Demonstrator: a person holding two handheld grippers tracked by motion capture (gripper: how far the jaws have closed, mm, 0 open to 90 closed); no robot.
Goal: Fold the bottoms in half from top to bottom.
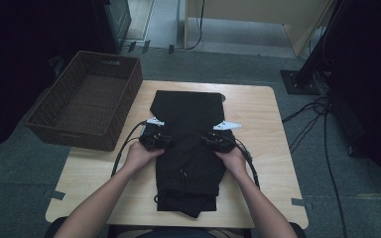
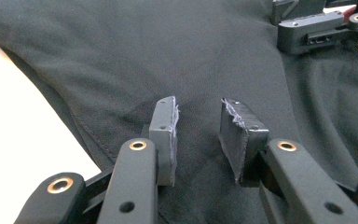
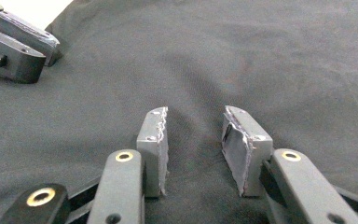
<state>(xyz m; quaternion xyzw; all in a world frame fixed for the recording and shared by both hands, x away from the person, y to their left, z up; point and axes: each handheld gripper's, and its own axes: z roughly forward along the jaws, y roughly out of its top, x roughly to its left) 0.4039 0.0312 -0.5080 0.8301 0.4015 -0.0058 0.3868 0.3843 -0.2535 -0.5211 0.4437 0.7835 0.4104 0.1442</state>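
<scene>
Both of your grippers sit on the black garment [image 1: 188, 144] at mid-table, so you look to be partway through folding it — the near end is already bunched into a thicker stack, and the far part still lies flat toward the table's [image 1: 258, 104] back edge. The left gripper [image 2: 198, 126] has its jaws apart with cloth lying under and between them, nothing pinched; the right gripper [image 3: 196, 135] stands the same way, jaws apart over smooth fabric. In the high view each hand presses down at one side of the garment, roughly level with the other. Next, I'd judge, you need to close each pair on an edge or a fold line and lift evenly — uneven pulls would skew the fold. A wicker basket [image 1: 87, 99] waits at the left.
</scene>
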